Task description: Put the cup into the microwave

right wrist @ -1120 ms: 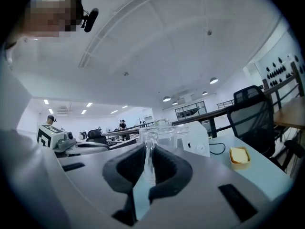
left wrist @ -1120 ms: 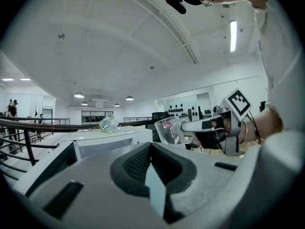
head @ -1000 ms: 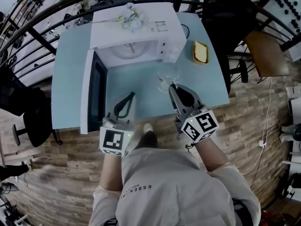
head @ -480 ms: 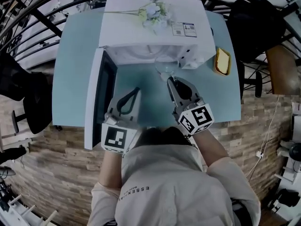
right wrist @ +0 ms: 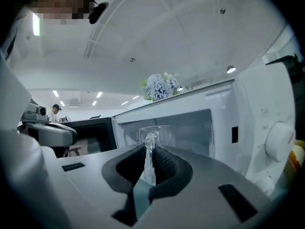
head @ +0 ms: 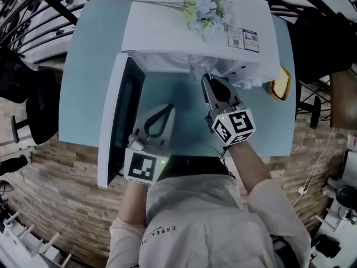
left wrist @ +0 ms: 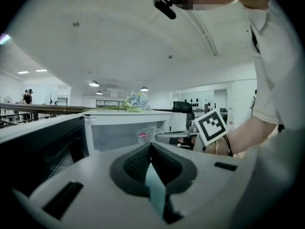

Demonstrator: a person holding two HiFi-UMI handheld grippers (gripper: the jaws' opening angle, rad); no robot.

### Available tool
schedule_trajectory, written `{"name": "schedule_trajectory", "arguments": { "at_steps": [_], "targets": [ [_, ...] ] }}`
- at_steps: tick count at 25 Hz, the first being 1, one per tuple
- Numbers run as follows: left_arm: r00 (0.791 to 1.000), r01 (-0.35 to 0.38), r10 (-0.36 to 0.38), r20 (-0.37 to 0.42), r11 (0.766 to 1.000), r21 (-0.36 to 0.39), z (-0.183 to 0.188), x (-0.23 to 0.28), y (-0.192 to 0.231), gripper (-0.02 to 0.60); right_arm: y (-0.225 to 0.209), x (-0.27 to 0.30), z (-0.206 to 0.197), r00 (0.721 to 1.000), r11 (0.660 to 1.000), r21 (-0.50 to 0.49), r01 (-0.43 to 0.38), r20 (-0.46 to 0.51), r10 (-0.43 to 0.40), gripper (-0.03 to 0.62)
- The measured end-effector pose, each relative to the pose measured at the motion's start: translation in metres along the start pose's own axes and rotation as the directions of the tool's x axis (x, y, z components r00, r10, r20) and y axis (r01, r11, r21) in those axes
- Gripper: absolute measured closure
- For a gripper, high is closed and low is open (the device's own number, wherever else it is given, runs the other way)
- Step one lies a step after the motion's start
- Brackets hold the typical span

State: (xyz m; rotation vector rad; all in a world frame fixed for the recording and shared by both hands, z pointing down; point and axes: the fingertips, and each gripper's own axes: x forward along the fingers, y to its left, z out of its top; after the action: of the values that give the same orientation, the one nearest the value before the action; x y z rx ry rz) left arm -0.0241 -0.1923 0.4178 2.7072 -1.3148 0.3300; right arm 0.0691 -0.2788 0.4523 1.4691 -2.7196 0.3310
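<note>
1. The cup point(right wrist: 155, 130) is clear glass and see-through, with a round rim on top. It stands upright, and the microwave's back wall shows through it.
2. A thin clear handle runs down the near side of the cup, and that is the part being held.
3. The right gripper point(right wrist: 150, 152) has its jaws nearly together, with the pads clamped on that handle. The cup body sits just past the tips.
4. In the head view the right gripper point(head: 207, 84) points at the microwave point(head: 184, 32) opening. The cup point(head: 199, 70) is right at the mouth, partly under the top panel. We cannot tell whether its base is over the table or already inside.
5. The cup is off to the right half of the opening, nearer the control panel and its dial point(right wrist: 279, 140).
6. The left gripper point(left wrist: 151, 149) has its jaws closed tip to tip with nothing between them.
7. In the head view the left gripper point(head: 165, 109) is over the table point(head: 89, 66), between the door point(head: 114, 121) and the right gripper, and touches neither.
8. The door stands wide open, swung out to the left.
9. Flowers point(head: 206, 10) lie on top of the microwave, and a yellow item point(head: 281, 85) sits on the table to its right.
</note>
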Motion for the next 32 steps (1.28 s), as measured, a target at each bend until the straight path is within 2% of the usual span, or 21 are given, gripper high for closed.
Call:
{"name": "schedule_trajectory", "arguments": {
  "at_steps": [8,12,23,32],
  "targets": [
    [0.998,-0.037,0.035,-0.048,0.998,-0.042,-0.02,0.017,0.01,0.58,-0.019,0.042,-0.014,0.999,0.999,-0.024,-0.035,-0.02,0.034,0.557],
    [0.997,-0.061,0.057,-0.048,0.995,-0.079,-0.019,0.023,0.017,0.58,-0.025,0.057,-0.019,0.999,0.999,-0.015,-0.045,-0.019,0.045,0.557],
    [0.994,-0.09,0.086,-0.064,0.993,-0.077,-0.021,0.038,0.026,0.58,-0.034,0.073,-0.026,0.997,0.997,-0.02,-0.073,0.029,0.073,0.557],
    [0.995,-0.078,0.072,-0.071,0.994,-0.079,-0.026,0.04,0.024,0.58,-0.032,0.067,-0.036,0.995,0.995,-0.036,-0.095,0.026,0.096,0.556]
  ]
}}
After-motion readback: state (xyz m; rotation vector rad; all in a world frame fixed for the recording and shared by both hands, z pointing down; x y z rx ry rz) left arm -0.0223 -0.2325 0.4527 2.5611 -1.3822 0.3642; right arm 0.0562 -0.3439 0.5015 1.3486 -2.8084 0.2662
